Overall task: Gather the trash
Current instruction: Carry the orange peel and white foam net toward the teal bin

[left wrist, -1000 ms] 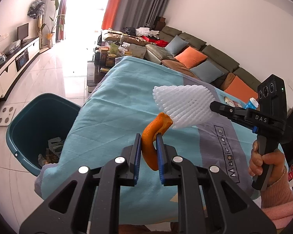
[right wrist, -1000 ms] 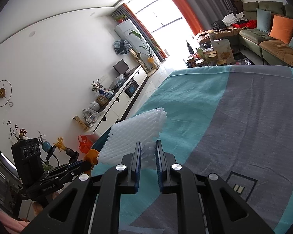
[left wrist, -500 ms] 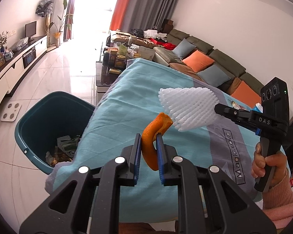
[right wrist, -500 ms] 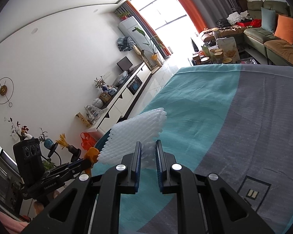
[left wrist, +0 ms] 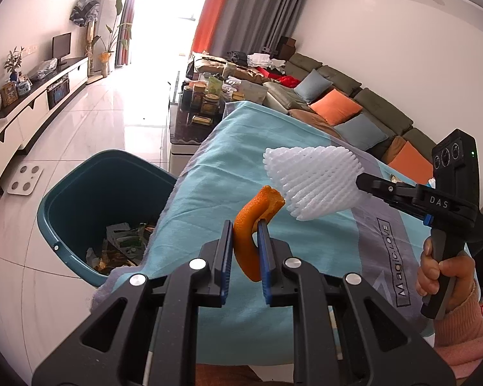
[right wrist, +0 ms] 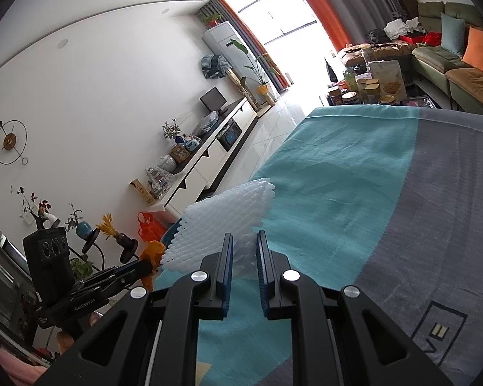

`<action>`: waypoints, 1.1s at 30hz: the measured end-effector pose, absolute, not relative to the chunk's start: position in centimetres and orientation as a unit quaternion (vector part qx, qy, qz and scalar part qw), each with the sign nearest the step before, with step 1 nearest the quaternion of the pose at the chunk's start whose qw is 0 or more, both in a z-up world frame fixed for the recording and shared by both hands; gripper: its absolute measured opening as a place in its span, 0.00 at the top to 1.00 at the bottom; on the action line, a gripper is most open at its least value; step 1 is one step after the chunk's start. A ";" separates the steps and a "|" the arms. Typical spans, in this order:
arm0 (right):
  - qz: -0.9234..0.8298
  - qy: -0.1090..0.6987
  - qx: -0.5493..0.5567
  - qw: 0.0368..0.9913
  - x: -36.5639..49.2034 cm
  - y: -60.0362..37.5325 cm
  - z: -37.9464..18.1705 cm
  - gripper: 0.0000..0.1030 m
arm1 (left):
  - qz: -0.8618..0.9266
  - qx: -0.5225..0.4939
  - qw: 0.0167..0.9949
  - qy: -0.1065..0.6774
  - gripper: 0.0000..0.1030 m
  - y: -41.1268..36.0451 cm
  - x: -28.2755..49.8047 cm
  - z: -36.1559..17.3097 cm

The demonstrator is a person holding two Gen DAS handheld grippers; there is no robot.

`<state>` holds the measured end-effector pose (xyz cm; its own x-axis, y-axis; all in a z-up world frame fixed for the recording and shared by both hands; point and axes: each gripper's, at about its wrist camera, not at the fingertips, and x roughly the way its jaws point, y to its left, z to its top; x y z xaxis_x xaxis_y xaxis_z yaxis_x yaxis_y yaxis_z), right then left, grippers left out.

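Both grippers carry trash above the cloth-covered table.

The left gripper (left wrist: 245, 225) pinches an orange peel (left wrist: 252, 228); the right gripper (right wrist: 244, 236) clamps a white foam fruit net (right wrist: 222, 225). Only the left view shows the teal bin (left wrist: 80, 212) of trash, now more exposed beside the turquoise cloth (left wrist: 209, 186) than a second ago.

My left gripper (left wrist: 245, 225): matt black plastic, blue rubbery pads, shiny metal screws. Pinched orange peel (left wrist: 252, 225), dimpled, dull. Right gripper (right wrist: 244, 241) clamps white foam net (right wrist: 219, 222), ribbed, soft. Tablecloth (left wrist: 241, 167) woven cloth, matt. Bin (left wrist: 80, 193) smooth teal plastic. Floor (left wrist: 112, 112) glossy tile.
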<state>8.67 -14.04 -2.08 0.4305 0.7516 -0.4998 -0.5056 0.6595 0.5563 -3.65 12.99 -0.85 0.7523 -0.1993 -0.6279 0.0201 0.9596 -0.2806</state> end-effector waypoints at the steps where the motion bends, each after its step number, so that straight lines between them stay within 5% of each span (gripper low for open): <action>1: 0.380 0.376 0.163 0.829 8.7 -13.9 -2.1 0.88 | -0.058 -0.129 0.927 0.346 0.85 13.0 -3.7 -0.8; 33: 0.405 0.388 0.145 0.815 9.7 -10.2 -1.8 0.87 | -0.021 -0.145 0.929 0.339 0.85 15.8 -4.4 -1.0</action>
<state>9.69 -10.22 -1.75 0.3717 0.7728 -0.5145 -0.5473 0.6300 0.5510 -4.44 15.83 -1.04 0.7688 -0.1379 -0.6245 -0.0584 0.9573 -0.2832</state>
